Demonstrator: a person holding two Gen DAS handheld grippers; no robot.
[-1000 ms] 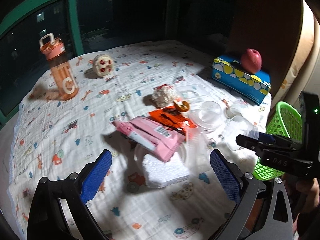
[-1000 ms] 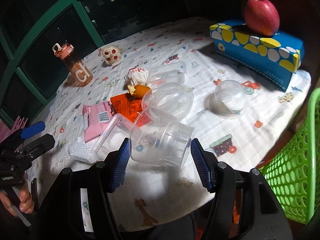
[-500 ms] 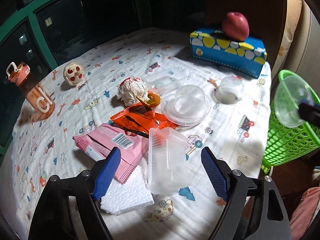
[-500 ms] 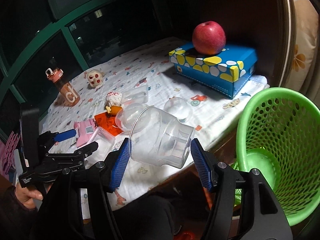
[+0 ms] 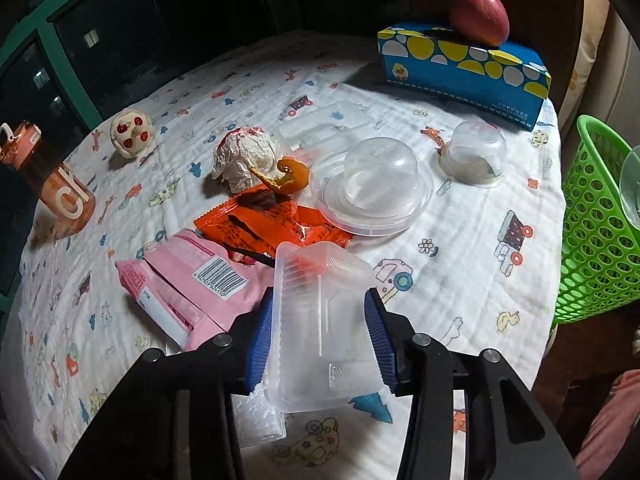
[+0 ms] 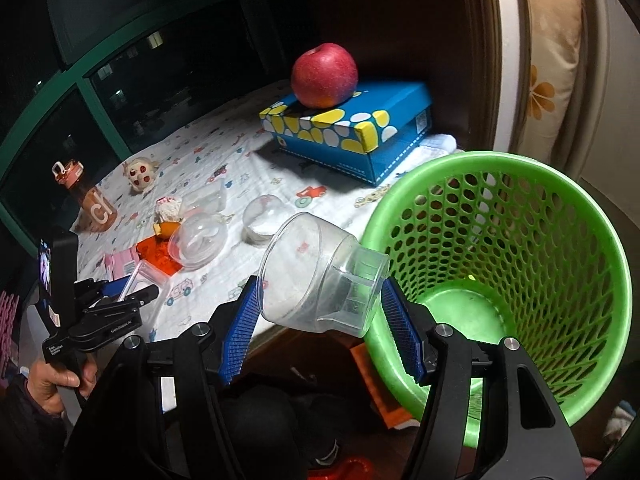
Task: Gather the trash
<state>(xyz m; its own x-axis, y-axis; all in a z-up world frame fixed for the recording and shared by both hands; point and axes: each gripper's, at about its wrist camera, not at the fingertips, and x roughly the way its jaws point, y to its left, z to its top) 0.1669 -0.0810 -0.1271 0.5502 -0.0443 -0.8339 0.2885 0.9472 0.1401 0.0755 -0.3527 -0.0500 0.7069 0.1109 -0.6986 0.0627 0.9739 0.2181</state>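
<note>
Two grabs going at once: right gripper (image 6: 318, 312) is clamped on a clear plastic cup (image 6: 320, 276), held tilted in the air just beside the rim of the green basket (image 6: 560, 208), off the table edge, not yet over the opening. Left gripper (image 5: 320, 340) has its jaws closing around a clear plastic box (image 5: 320, 320) that lies on the printed cloth (image 5: 460, 264) near the front edge, partly on a white pad (image 5: 260, 420); blue pads look right at the box walls, grip not firmly set yet. Rest of the trash sits on the cloth: pink wrapper (image 5: 188, 288), orange wrapper (image 5: 264, 228), crumpled paper (image 5: 244, 160), peel (image 5: 294, 174), domed lid (image 5: 376, 188), small cup (image 5: 474, 152). Step in hand: drop-off for the right, pickup for the left. Next, probably: move the cup over the basket mouth and let go; left finishes squeezing lightly, since thin plastic may buckle or slip, then lifts toward the basket.
</note>
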